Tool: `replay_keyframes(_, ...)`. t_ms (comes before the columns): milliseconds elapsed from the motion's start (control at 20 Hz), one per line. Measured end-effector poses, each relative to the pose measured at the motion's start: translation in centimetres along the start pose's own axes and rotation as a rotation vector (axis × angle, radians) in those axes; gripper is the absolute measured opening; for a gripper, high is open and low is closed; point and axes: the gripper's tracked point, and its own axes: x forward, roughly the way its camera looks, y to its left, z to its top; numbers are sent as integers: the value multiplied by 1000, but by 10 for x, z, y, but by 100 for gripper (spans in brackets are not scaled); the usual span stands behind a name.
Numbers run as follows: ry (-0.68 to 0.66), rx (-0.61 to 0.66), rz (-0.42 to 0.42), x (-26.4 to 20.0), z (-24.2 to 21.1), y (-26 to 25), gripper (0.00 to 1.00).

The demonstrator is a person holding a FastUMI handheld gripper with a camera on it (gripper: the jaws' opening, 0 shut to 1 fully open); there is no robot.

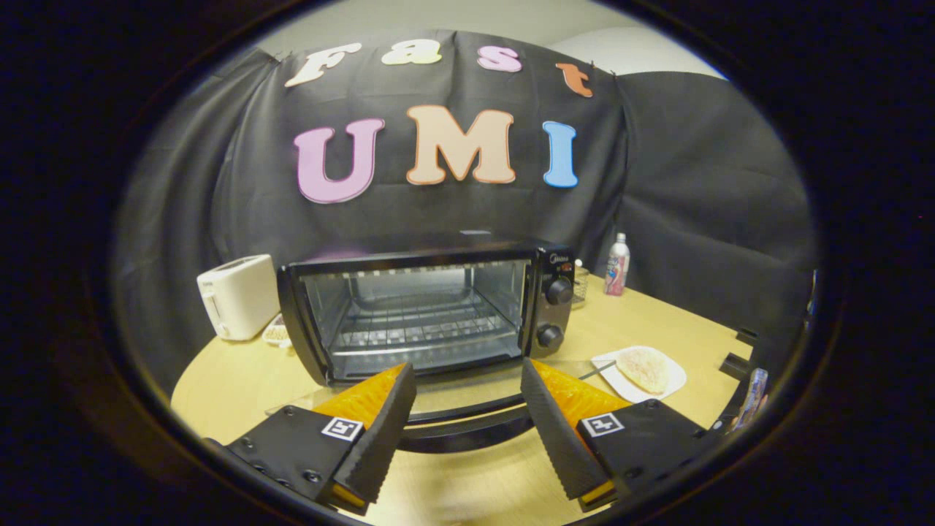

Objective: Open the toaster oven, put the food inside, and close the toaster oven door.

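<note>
Pale wood makes up the round table (679,321) that carries everything here. At the left stands a white toaster (235,296), with a small dish (276,332) half hidden between it and the toaster oven (424,310). The oven sits in the middle, beyond the fingers; its glass door (467,409) is folded down flat toward the camera and the wire rack (420,325) inside is bare. So step 1 of 3, the opening, looks done, and the loading is the step in hand.

The gripper (467,416) hangs just in front of the lowered door, its 2 fingers spread wide and holding nothing, with the door's handle bar lying across the gap between them. To the right of the oven's 2 knobs (559,291), near the right finger, a white plate (676,383) holds the food (644,367), a flat round piece that looks like bread or a patty.

The next move probably calls for swinging right to the plate, pinching the food by its edge without crushing it, then carrying it over the door onto the rack.

Farther back on the right stands a bottle (617,264). Black cloth walls the booth behind the table, with a pale ceiling above it.
</note>
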Motion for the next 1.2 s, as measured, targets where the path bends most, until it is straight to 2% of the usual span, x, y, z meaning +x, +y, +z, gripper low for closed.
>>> replay_keyframes(200, 102, -35, -26, 1, -35, -5, 93)
replay_keyframes(600, 178, 10, -16, 15, -67, -1, 93)
replay_keyframes(900, 190, 9, 18, 25, -59, 0, 92)
replay_keyframes(1100, 162, -60, -82, 25, -43, -54, 91)
replay_keyframes(1200, 152, -55, -142, 29, -34, -89, 91)
